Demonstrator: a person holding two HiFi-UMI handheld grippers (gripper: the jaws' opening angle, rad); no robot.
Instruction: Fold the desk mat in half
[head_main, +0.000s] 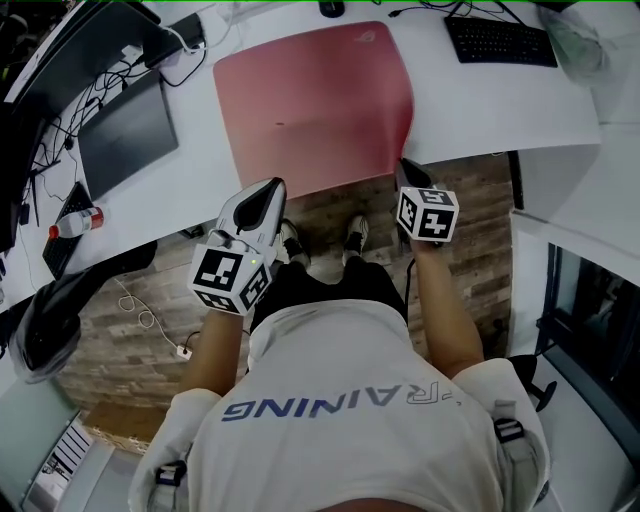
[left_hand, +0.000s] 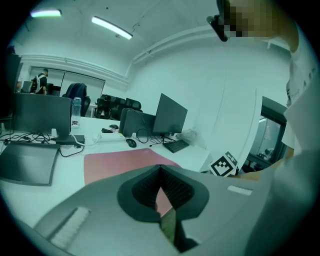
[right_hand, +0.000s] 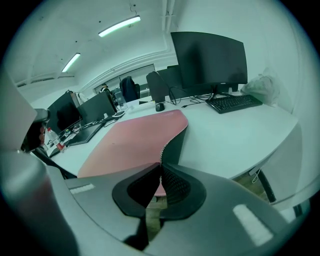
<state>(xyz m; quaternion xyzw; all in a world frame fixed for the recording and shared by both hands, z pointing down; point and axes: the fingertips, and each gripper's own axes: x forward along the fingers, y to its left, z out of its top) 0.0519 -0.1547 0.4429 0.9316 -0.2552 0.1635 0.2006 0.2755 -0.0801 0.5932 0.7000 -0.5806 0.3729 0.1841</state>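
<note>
Seen from above, a person stands at the near edge of a white curved surface (head_main: 500, 100), holding a gripper in each hand. At the far left lie tangled cables, a dark flat tablet (head_main: 125, 140) and, nearer, a small bottle (head_main: 75, 222) on its side.

The left gripper (head_main: 272, 188) points at the near left part of the pink desk mat (head_main: 310, 100). Its fingers (left_hand: 145, 187) are closed together at the tips, right at the mat's near edge; no view shows whether they pinch it. Beyond them the mat (left_hand: 115, 162) lies flat.

The mat sits in the middle of the surface, spread open, its near edge along the surface's rim. A mouse (head_main: 331, 8) rests just past its far edge.

The right gripper (head_main: 404, 168) is at the mat's near right corner. Its fingers (right_hand: 175, 185) are clamped on that corner, which is raised off the surface and curls up — the dark underside shows.

On the far right lies a black keyboard (head_main: 500, 40), well apart from the mat. Below the surface, wooden flooring and the person's shoes (head_main: 290, 240) are visible.
</note>
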